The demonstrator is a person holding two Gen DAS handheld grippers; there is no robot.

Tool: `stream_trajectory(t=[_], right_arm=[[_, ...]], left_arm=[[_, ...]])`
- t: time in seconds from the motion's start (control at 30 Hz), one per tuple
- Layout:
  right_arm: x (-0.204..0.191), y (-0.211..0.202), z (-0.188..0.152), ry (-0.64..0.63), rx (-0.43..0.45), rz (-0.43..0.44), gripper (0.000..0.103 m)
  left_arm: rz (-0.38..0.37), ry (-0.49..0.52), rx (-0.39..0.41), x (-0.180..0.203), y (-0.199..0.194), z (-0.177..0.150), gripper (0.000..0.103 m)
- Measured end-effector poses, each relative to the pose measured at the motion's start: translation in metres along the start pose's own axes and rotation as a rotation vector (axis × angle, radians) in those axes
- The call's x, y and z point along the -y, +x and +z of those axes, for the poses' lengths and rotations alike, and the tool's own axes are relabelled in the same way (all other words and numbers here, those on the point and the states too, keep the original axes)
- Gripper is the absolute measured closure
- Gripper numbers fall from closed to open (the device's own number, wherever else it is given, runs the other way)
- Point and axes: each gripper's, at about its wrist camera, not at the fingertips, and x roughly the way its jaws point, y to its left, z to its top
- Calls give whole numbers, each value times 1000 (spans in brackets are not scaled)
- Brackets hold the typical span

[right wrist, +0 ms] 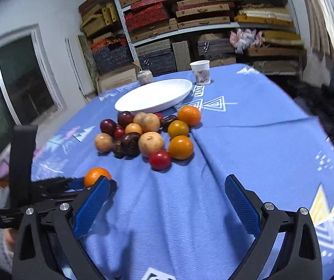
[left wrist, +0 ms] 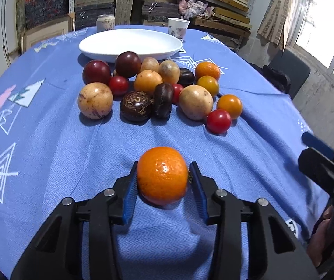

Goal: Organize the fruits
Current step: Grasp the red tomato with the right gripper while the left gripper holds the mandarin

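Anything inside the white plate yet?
The white plate shows bare white inside; all fruit lies on the cloth in front of it. Its near rim hides a strip of the inside.

R claw (right wrist: 167, 200) wide open over cloth (right wrist: 248, 144); fruit pile (right wrist: 148, 135) beyond, near plate (right wrist: 152, 96).

A glossy orange (left wrist: 162, 175) sits apart at six o'clock from the mixed fruit pile (left wrist: 157, 88) below the empty white plate (left wrist: 129, 43).

Both wrist views low, facing plate (left wrist: 129, 44); share fruit pile (right wrist: 148, 135).
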Motion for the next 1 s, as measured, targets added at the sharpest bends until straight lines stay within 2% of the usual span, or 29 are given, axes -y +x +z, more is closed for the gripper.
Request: stream_trajectory(t=[0.07, 0.17, 0.27, 0.3, 0.33, 0.37, 0.4, 0.43, 0.77, 0.87, 1.0], right_arm=[[-2, 4, 4, 2, -26, -12, 3], [-17, 19, 10, -89, -66, -103, 3], [-34, 42, 18, -153, -112, -94, 7], [-40, 54, 21, -163, -135, -79, 20], [-41, 61, 23, -165, -153, -71, 38], [-42, 72, 25, -164, -182, -60, 48], [-42, 81, 27, -155, -214, -48, 62], [-40, 90, 27, -140, -242, -39, 63], [-35, 107, 29, -161, -247, -135, 63], [-33, 113, 28, -156, -281, -124, 70], [-29, 111, 29, -129, -271, -98, 70]], left_arm=[[30, -1, 13, -7, -5, 0, 62], [86, -33, 40, -26, -15, 3, 62], [111, -72, 23, -47, -12, 4, 62], [114, -83, 15, -51, -10, 3, 62], [104, -100, 7, -55, -8, 3, 61], [87, -116, 10, -59, -9, 4, 61], [80, -120, 13, -61, -10, 3, 61], [76, -122, 13, -63, -9, 3, 61], [41, -141, 20, -64, -6, 2, 61], [35, -142, 4, -66, -4, 2, 61], [23, -145, 15, -66, -5, 1, 61]])
